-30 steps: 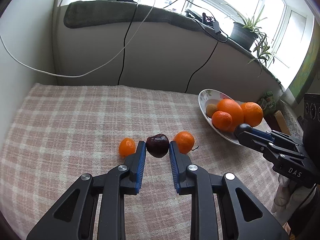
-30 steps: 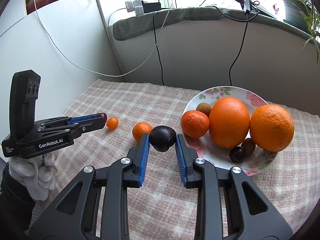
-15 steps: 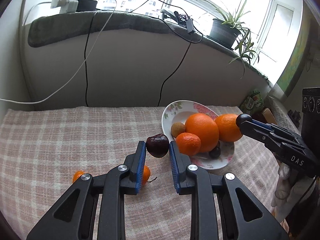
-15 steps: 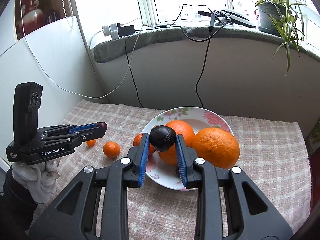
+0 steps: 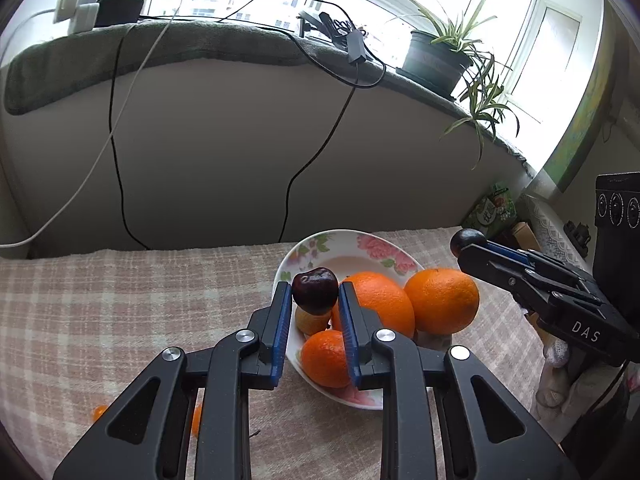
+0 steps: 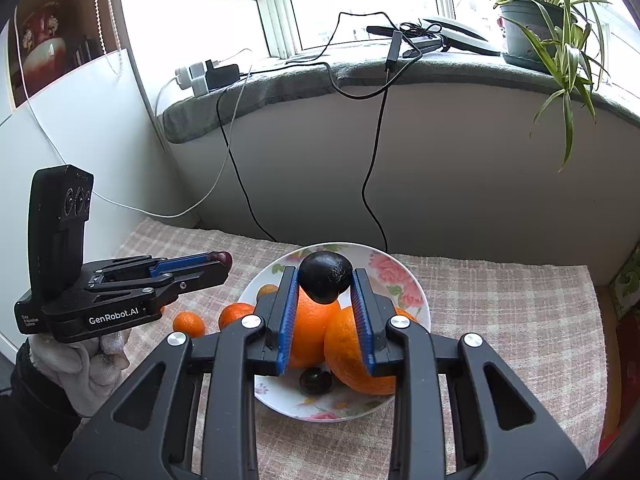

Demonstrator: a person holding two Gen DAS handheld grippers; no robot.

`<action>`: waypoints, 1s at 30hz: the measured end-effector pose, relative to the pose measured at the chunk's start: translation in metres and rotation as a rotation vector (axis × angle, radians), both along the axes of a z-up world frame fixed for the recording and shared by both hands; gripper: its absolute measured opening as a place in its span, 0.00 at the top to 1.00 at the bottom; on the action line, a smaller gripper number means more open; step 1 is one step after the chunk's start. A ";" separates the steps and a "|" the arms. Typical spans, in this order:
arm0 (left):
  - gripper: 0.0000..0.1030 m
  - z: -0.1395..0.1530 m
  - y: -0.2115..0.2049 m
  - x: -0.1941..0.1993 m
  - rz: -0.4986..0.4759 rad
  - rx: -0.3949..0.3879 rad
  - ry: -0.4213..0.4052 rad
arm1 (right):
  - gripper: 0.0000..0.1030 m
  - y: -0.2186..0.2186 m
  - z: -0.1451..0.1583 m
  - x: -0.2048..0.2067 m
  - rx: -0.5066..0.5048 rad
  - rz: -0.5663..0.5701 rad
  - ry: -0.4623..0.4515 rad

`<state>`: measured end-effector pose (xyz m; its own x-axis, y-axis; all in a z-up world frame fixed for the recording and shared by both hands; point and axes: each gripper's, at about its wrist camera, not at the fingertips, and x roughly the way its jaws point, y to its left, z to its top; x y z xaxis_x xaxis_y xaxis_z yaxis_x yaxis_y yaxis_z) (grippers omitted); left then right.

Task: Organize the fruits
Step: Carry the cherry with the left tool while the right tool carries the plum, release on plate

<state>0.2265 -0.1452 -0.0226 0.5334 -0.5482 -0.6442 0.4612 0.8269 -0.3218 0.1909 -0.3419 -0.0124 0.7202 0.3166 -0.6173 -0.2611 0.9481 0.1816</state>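
Two tangerines (image 5: 98, 412) half-hidden behind left gripper (image 5: 313, 300), small plate (image 6: 416, 280) fruits obscured

I'm working in a home, by a bay window: a padded sill (image 6: 360, 80) at twelve o'clock carries chargers (image 6: 208, 74) and cables, a potted plant (image 6: 536, 20) sits at two o'clock, and a checked cloth (image 6: 500, 304) covers the table under a floral plate (image 6: 404, 280) of fruit

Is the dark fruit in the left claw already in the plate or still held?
Still held. The left claw is shut on the dark red fruit, hanging above the flowered plate.
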 end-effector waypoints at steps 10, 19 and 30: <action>0.78 -0.007 -0.015 0.020 -0.010 0.014 0.020 | 0.73 -0.006 -0.008 0.026 0.012 0.004 0.037; 0.78 -0.010 -0.026 0.031 -0.019 0.028 0.026 | 0.73 -0.009 -0.013 0.038 0.016 0.011 0.061; 0.78 -0.011 -0.027 0.034 -0.029 0.027 0.034 | 0.73 -0.007 -0.016 0.039 0.019 0.015 0.074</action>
<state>0.2609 -0.1720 -0.0331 0.4949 -0.5455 -0.6764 0.4746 0.8217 -0.3155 0.2298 -0.3490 -0.0286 0.6680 0.3388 -0.6626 -0.2602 0.9405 0.2186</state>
